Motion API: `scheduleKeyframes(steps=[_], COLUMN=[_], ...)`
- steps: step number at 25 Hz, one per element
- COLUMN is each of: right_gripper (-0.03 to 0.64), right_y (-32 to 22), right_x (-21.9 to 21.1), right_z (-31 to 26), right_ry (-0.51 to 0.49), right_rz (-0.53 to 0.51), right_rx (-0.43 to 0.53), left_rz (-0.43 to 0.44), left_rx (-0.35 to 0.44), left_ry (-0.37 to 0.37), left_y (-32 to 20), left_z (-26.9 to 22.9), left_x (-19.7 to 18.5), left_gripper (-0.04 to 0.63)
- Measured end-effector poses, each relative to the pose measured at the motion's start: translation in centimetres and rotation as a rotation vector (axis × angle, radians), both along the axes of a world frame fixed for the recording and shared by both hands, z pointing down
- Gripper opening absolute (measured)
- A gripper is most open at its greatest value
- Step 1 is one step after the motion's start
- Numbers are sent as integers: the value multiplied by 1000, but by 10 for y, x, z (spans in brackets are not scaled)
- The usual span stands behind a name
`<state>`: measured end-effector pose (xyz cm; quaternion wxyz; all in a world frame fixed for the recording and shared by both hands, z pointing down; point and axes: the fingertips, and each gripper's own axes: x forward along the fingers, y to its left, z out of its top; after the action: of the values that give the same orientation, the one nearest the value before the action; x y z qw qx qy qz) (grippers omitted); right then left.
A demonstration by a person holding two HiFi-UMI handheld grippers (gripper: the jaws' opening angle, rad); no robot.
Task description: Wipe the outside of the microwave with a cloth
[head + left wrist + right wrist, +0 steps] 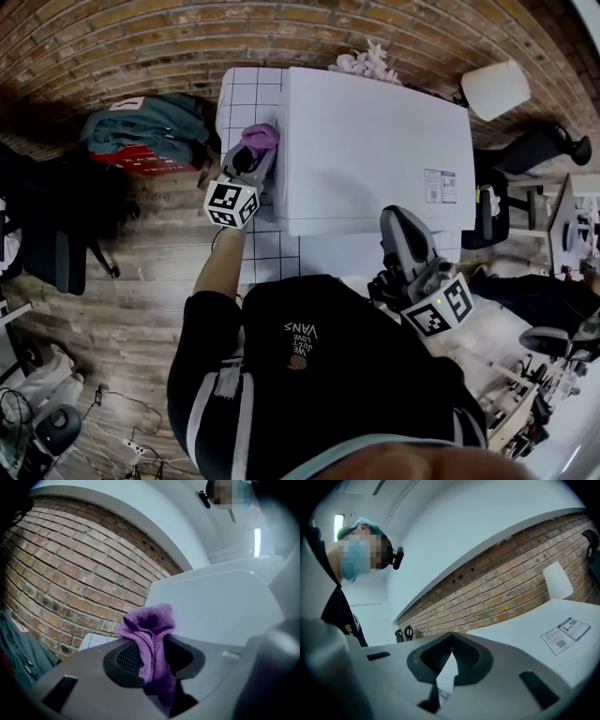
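The left gripper (149, 652) pinches the purple cloth (149, 623); its own view shows this up close. Only the head view shows the cloth beside the white microwave's (375, 141) left side. The right gripper (451, 638) is pressed together, holding nothing.

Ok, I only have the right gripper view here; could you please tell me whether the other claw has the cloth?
Observer: Yes, the left claw is shut on a purple cloth.
Operator: Thank you. Where is it relative to the microwave?
Observer: From the head view, the purple cloth sits just beside the left edge of the microwave; I can't tell whether they touch.
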<state>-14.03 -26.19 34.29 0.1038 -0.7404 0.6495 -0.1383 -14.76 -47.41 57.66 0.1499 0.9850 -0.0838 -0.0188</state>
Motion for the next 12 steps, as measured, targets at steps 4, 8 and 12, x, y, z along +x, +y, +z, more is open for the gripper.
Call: scheduleKeyframes(steps=[4, 8, 12], right_gripper=[0, 0, 0], right_y=[4, 10, 13], right_x=[20, 37, 45], right_z=[1, 0, 2], right_ry=[6, 10, -4], right_rz=[29, 60, 84], right_rx=[-13, -16, -14], left_rz=[-23, -31, -35], left_rx=[1, 6, 19], left_ry=[-12, -36, -43], left_y=[-37, -61, -71], left_z=[1, 3, -3], left_x=[32, 53, 64], left_gripper=[129, 129, 129])
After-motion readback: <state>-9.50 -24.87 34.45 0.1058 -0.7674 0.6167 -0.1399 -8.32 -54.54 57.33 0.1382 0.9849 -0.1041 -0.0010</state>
